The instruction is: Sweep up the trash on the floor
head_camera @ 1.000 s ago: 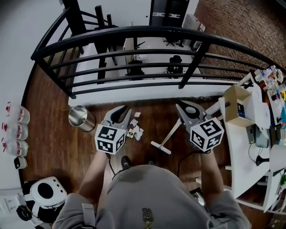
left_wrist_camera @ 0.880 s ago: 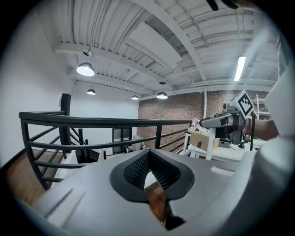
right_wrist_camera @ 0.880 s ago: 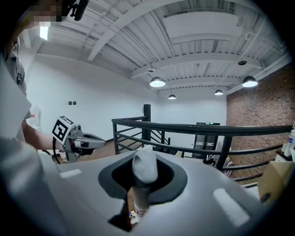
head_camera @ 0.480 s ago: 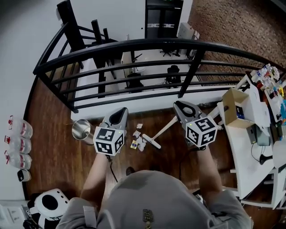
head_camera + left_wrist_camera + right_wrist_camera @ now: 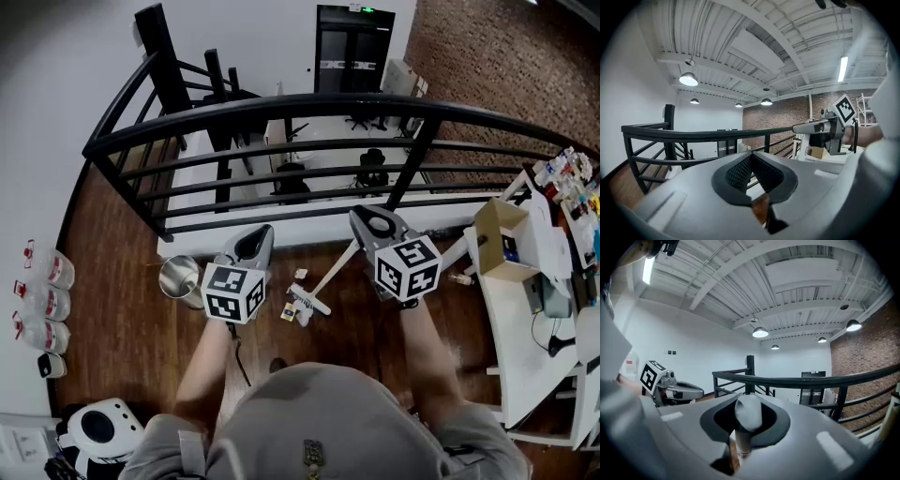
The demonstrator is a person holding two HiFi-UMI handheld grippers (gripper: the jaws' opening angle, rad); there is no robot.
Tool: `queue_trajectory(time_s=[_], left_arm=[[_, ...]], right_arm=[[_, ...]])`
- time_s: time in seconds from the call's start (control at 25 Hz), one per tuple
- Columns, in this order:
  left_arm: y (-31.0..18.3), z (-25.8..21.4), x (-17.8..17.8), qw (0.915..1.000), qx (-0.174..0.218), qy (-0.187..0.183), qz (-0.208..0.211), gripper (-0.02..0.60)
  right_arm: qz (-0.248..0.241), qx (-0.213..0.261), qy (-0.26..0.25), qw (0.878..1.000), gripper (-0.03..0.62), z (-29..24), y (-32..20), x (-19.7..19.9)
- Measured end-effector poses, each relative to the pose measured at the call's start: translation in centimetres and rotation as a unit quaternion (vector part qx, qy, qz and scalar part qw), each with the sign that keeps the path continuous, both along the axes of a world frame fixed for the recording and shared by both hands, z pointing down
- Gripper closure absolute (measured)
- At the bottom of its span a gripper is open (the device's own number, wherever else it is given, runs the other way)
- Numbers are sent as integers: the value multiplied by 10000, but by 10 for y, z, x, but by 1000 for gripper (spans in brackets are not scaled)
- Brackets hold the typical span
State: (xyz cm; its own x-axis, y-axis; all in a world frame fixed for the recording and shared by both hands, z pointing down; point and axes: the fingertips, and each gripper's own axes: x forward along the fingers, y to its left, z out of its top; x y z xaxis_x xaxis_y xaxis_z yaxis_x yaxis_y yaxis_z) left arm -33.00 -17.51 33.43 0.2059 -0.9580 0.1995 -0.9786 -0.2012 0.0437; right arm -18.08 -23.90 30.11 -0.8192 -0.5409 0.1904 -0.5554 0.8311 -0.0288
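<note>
left gripper jaws closed tight, black ribbed pads meeting in a V, nothing between them. sliver of brown floor shows through the gap below the pads. camera looks roughly level: black railing runs across the frame, white wall behind it on the left, brick wall on the right. ribbed white ceiling with round lamps lit, one strip light upper right. right gripper near the right edge, pointing left, marker cube on top, person's arm behind it
</note>
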Motion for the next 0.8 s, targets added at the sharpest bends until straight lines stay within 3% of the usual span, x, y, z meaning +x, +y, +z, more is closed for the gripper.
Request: queue_trajectory(time_s=[0.8], left_arm=[[-7, 3, -4, 9998, -33, -52, 166, 574]], right_arm=[[-57, -106, 172, 9998, 556, 10, 9, -8]])
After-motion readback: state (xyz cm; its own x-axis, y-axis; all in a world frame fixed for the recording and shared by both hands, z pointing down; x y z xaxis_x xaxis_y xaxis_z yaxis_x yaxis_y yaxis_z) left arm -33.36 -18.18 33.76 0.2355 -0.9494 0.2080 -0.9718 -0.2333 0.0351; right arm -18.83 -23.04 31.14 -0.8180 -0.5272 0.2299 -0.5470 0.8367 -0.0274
